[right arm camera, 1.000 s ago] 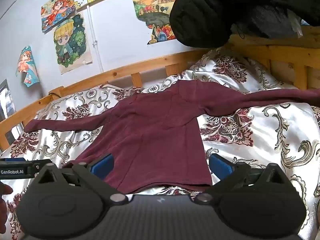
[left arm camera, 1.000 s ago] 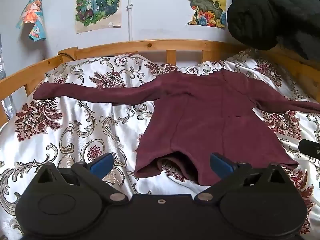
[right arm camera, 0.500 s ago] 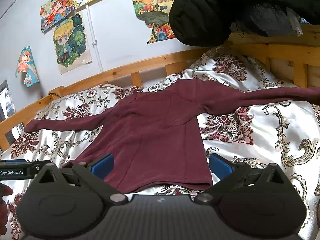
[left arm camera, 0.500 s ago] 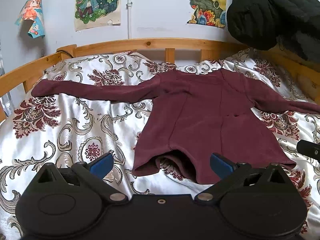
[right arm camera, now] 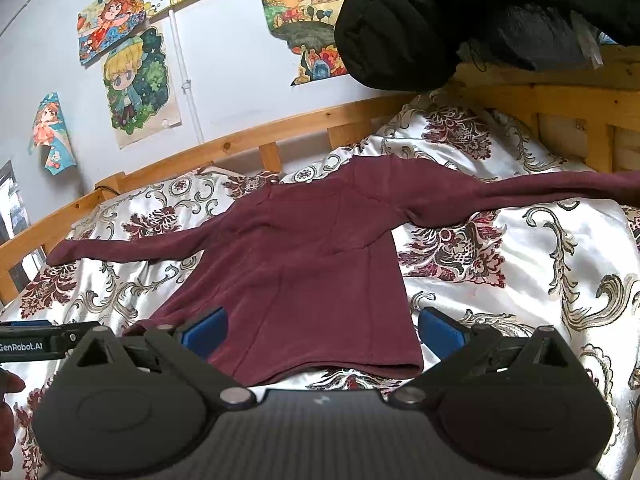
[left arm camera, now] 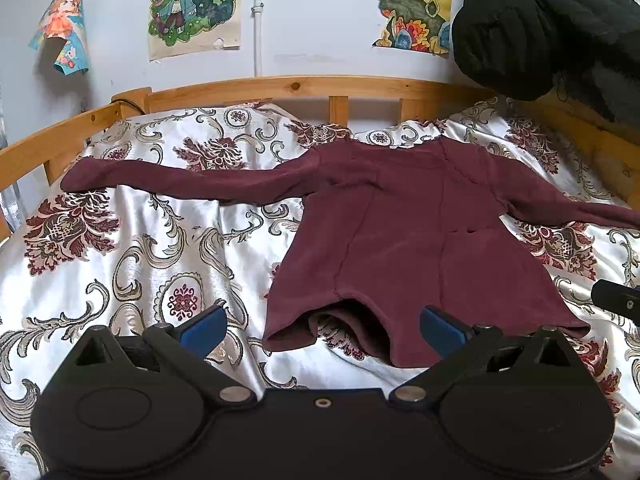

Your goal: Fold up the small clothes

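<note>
- A maroon top (left arm camera: 404,240) lies flat on the bedspread (left arm camera: 132,248), both sleeves stretched out toward 9 and 3 o'clock, neck toward 12
- Its hem faces the cameras; in the left view the hem gapes open at 6 o'clock, showing the patterned cloth under it
- The left gripper (left arm camera: 322,326) is spread wide and holds nothing, its blue pads apart just short of the hem
- The right gripper (right arm camera: 322,326) is also spread and empty, its pads level with the hem's right half
- A wooden rail (left arm camera: 280,86) runs behind the bed at 12
- A black jacket (left arm camera: 552,20) hangs at 2 o'clock, posters (left arm camera: 196,4) on the wall above
</note>
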A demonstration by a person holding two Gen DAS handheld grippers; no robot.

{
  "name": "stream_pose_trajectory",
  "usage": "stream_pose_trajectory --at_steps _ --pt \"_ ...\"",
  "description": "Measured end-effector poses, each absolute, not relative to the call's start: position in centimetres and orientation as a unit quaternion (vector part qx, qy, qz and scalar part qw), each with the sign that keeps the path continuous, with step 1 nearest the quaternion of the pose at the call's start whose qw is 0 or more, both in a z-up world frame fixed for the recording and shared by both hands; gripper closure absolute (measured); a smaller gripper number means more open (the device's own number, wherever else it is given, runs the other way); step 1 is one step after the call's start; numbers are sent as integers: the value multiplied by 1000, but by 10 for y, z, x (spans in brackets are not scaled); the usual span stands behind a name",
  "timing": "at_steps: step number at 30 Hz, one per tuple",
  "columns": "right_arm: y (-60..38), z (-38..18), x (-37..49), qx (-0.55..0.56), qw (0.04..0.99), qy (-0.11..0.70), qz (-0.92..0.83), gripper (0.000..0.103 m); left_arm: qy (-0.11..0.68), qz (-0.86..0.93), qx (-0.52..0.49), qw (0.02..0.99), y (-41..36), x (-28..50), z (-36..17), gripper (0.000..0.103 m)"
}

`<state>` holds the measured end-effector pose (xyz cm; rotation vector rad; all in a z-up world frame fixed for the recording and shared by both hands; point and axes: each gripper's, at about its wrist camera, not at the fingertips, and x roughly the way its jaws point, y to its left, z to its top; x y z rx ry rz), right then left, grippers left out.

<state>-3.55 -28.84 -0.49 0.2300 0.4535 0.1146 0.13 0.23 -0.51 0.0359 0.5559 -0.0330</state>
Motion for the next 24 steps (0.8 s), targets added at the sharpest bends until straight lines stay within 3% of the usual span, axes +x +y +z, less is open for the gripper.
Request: stream_pose_trajectory --at_steps 24 --pt "-290 -4 -35 118 965 227 55 0 276 -16 16 961 2 1 -6 1"
